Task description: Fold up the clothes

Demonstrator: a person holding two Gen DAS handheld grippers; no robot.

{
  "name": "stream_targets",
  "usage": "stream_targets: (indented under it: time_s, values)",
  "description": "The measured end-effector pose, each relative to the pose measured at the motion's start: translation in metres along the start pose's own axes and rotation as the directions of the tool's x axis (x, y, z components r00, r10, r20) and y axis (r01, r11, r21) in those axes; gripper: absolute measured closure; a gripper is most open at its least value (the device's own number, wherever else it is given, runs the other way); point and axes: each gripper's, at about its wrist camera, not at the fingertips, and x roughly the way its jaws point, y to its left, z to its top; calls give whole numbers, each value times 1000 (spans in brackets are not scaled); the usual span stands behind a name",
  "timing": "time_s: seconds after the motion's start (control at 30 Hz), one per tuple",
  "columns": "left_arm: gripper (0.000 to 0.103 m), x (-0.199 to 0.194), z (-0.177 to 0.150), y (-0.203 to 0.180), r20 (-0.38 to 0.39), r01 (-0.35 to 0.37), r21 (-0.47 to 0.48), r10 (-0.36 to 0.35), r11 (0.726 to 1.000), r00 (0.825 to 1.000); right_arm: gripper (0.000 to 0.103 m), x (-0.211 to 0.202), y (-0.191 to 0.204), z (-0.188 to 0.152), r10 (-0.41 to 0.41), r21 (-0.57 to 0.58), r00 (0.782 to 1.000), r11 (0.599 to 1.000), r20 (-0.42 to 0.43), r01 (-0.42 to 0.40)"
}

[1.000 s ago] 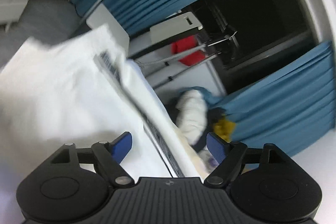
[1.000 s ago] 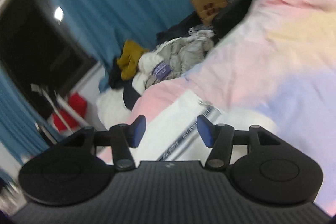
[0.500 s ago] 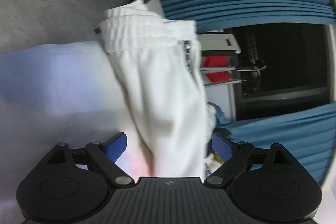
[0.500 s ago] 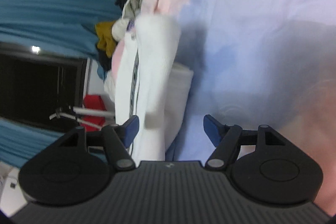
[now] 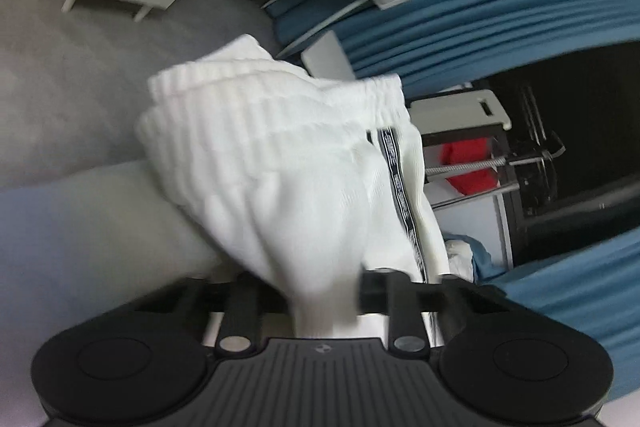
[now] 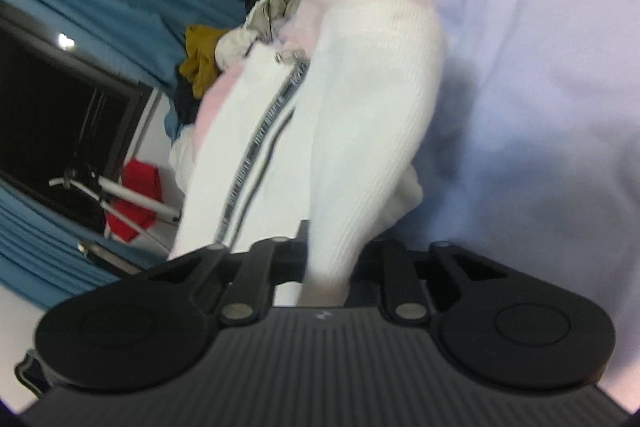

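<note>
Both grippers' jaws, wide apart half a second ago, have just been closing and now pinch the cloth. In the left wrist view, the left gripper (image 5: pixel 324 301) clamps the white trousers (image 5: pixel 280 167), which are bunched over the pastel bed sheet's (image 5: pixel 80 227) edge. In the right wrist view, the right gripper (image 6: pixel 326 275) is clamped on a ribbed fold of them (image 6: pixel 360 131), lying on the sheet (image 6: pixel 540 87) beside a clothes pile (image 6: pixel 240 39).

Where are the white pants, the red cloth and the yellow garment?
white pants (image 5: pixel 288 179), left wrist view, ribbed fabric.
red cloth (image 5: pixel 468 163), left wrist view, its middle.
yellow garment (image 6: pixel 198 61), right wrist view, its middle.
</note>
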Motion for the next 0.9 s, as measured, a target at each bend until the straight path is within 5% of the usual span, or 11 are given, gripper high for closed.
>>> stream_targets:
  time_s: [0.27,0.4,0.57,0.73,0.9]
  values:
    - [91,-60,10,-42,3,-28,135,28,990,1000,91,-61,-4,-3,19,60,999,998,44,-22]
    - [90,-114,-4,-24,-34,-59,177,66,982,997,91,-88,-22,0,-4,156,1000,988,7,3]
    - [90,-177,-27,8,-71,-77,227,95,971,993,91,-137,-31,0,-53,64,998,997,17,52]
    - [86,-190,-53,23,-56,-105,341,132,934,990,91,-144,-46,-2,-97,3,995,995,31,97]
    - [72,-192,-70,25,-66,-167,407,211,898,975,91,-120,-74,-4,-147,47,989,988,-34,149]
